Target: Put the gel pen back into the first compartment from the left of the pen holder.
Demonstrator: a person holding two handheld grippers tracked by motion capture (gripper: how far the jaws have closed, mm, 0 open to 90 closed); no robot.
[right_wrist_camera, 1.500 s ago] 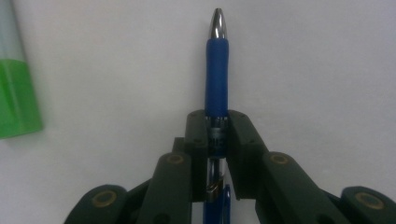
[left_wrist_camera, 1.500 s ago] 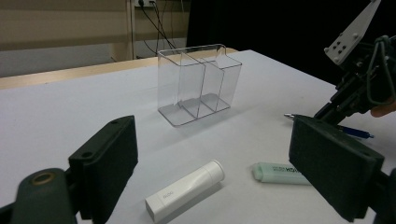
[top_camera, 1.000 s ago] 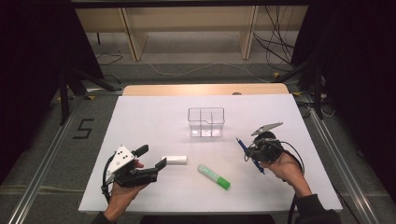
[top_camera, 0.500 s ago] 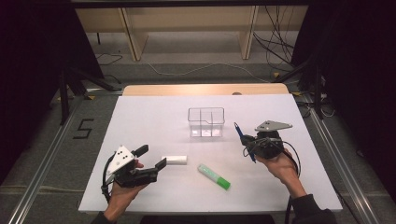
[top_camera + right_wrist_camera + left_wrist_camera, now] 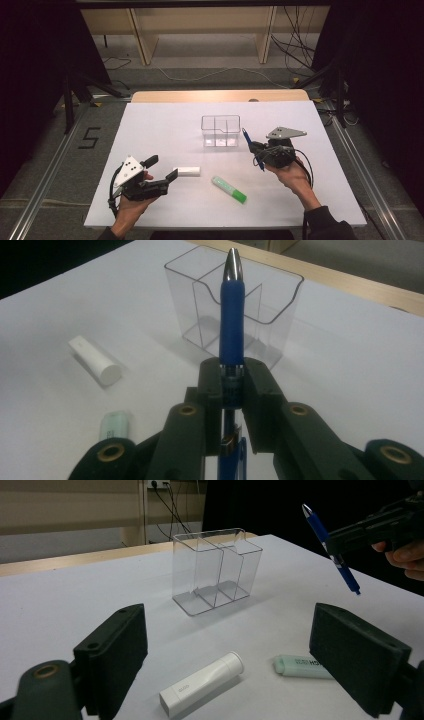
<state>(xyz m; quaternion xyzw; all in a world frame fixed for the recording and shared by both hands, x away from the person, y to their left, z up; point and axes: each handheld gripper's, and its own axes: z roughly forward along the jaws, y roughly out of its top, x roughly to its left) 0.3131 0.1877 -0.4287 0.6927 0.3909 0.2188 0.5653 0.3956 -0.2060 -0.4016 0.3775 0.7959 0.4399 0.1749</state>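
A clear plastic organizer [image 5: 220, 131] with several compartments stands upright mid-table. Just right of it, my right gripper [image 5: 256, 150] is shut on a blue pen [image 5: 248, 139], held above the table. In the right gripper view the pen [image 5: 231, 315] rises between the closed jaws, silver tip up, in front of the organizer [image 5: 280, 300]. My left gripper [image 5: 162, 168] rests open near the front left. Its jaws frame a white tube [image 5: 202, 682] and a green highlighter [image 5: 302, 666] lying on the table. Nothing touches its pads.
The white tube [image 5: 186, 171] and green highlighter [image 5: 229, 189] lie between the two hands on the white tabletop [image 5: 165, 125]. A wooden strip [image 5: 220, 96] runs along the far edge, with shelving and cables on the floor behind.
The right gripper has turned and shifted slightly left toward the organizer, carrying the pen. The left gripper has not moved.
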